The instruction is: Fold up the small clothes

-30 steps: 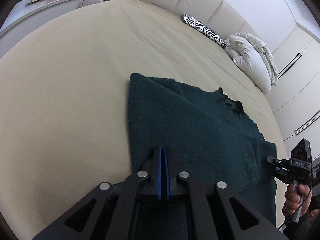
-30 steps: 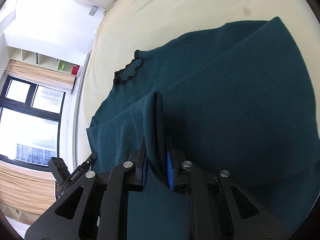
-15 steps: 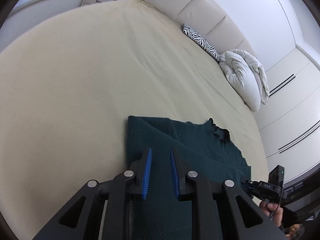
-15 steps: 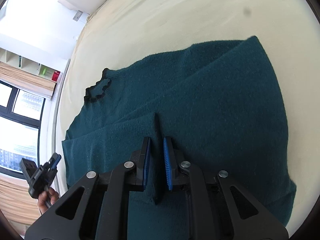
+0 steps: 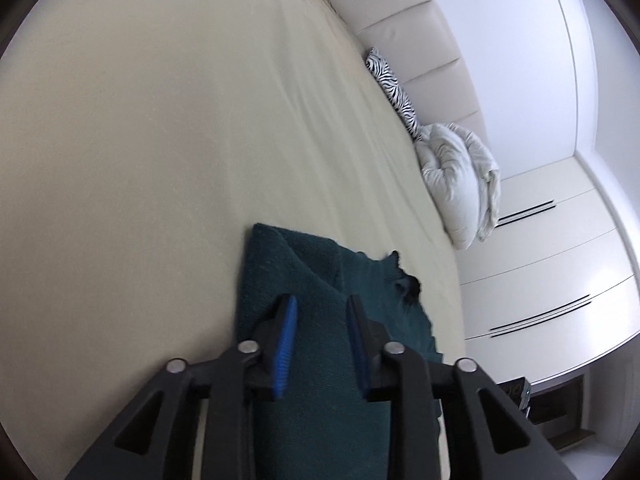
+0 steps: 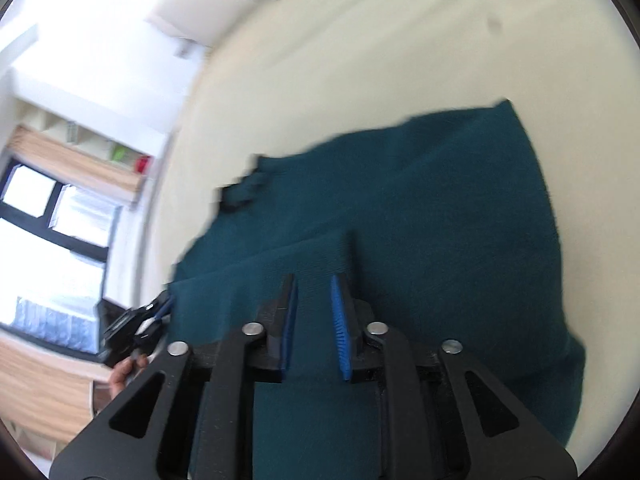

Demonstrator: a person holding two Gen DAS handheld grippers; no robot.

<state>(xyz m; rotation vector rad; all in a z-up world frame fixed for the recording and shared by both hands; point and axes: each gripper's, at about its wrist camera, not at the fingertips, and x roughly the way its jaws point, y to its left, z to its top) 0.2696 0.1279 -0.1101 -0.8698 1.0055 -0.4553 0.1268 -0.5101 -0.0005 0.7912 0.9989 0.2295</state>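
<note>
A dark teal knitted sweater [image 5: 320, 400] lies partly folded on the beige bed, its black-trimmed collar [image 5: 408, 288] at the far side. Over its near edge, my left gripper [image 5: 321, 300] has its jaws opening; the cloth lies flat under them and the blue pads [image 5: 286, 340] do not press it. In the right wrist view the sweater [image 6: 440, 220] fills the middle. My right gripper [image 6: 314, 280] hovers over a folded-over layer with its jaws opening. A raised ridge of cloth [image 6: 348, 248] stands just beyond its right pad, unpinched.
The bed sheet [image 5: 140, 160] stretches wide to the left. A zebra-print pillow [image 5: 394, 84] and a white bunched duvet [image 5: 460, 184] lie by the padded headboard. White wardrobe doors [image 5: 560, 272] stand at the right. A hand [image 6: 124, 372] holds the left gripper near a window.
Both grippers have let go of the sweater and opened. The pinched fold in the right gripper has dropped. The left gripper has drawn back and rolled, so less of the sweater shows.
</note>
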